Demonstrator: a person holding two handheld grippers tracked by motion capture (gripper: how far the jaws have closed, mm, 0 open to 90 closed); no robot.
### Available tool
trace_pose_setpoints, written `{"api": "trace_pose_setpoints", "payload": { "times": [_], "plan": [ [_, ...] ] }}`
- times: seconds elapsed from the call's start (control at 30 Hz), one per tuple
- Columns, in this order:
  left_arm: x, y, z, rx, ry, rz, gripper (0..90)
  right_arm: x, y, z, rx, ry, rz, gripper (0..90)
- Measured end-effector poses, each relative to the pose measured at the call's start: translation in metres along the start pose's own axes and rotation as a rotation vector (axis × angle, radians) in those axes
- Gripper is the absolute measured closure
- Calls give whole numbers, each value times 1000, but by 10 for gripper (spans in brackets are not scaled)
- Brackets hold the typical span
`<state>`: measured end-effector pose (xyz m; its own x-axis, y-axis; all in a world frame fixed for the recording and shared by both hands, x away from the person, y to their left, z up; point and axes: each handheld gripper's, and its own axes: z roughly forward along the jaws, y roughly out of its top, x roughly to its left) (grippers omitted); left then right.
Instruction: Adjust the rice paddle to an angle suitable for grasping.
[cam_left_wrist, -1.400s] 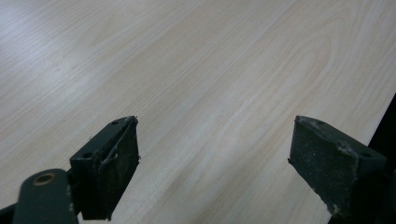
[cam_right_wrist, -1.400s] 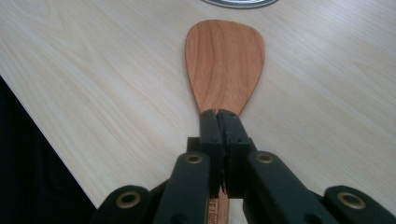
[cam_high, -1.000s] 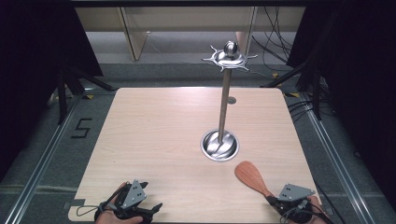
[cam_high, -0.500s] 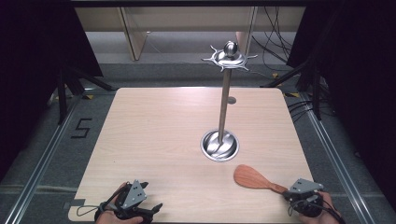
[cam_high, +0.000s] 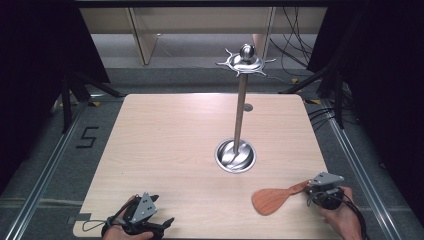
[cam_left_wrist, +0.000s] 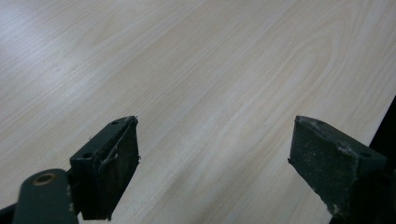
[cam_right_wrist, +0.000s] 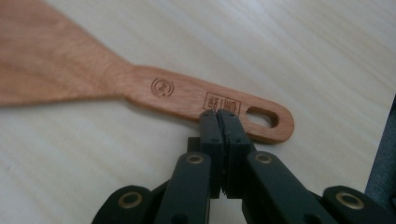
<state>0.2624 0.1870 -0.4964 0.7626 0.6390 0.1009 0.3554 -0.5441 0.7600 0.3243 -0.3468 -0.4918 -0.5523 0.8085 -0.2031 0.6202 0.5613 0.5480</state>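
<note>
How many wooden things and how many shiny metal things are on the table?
Wooden: 1, the flat reddish-brown wooden spatula with a hole in its handle
Shiny metal: 1, the tall silver metal hanging stand with a round base
Total: 2

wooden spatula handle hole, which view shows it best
The right gripper view: the hole in the wooden spatula sits close up, just past the shut right gripper. The high view gives the whole spatula small, hole unreadable. The left gripper view shows bare table.

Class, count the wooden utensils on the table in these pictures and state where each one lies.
1. The wooden spatula lies flat near the table's front right corner, its handle by the right gripper, whose jaws are shut against the handle's edge near the hanging hole.
</note>
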Motion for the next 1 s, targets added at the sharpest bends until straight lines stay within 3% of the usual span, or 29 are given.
{"api": "trace_pose_setpoints", "payload": {
  "times": [0.07,0.23,0.3,0.33,0.43,0.5,0.53,0.6,0.63,0.67,0.77,0.9,0.93,1.0],
  "plan": [
    [-1,0,0,-4,2,5,150,0,9,6,-5,4,9,900],
    [1,0,-1,6,9,15,150,2,23,12,-7,11,-21,899],
    [0,0,0,-3,1,-2,150,4,30,16,-10,11,-43,895],
    [1,0,-1,-4,5,15,150,5,33,18,-4,16,-42,895],
    [1,0,0,-2,4,14,150,10,40,23,8,29,-55,888],
    [1,0,0,-4,2,6,150,12,41,23,11,34,-40,885],
    [2,0,-1,29,10,22,150,13,42,25,2,25,-75,880],
    [3,1,0,25,13,30,150,15,44,24,8,30,-71,879],
    [1,1,1,11,-3,4,150,15,45,24,7,33,-77,879],
    [0,2,2,-1,3,10,150,18,44,25,4,30,-54,878],
    [2,3,0,24,0,30,150,16,45,26,1,65,-68,870],
    [3,2,1,15,2,10,150,18,48,27,2,71,-67,858],
    [4,3,0,25,7,26,150,18,48,26,-4,63,-72,852],
    [2,3,1,13,-8,0,150,17,48,24,-17,57,-60,828]
  ]
}}
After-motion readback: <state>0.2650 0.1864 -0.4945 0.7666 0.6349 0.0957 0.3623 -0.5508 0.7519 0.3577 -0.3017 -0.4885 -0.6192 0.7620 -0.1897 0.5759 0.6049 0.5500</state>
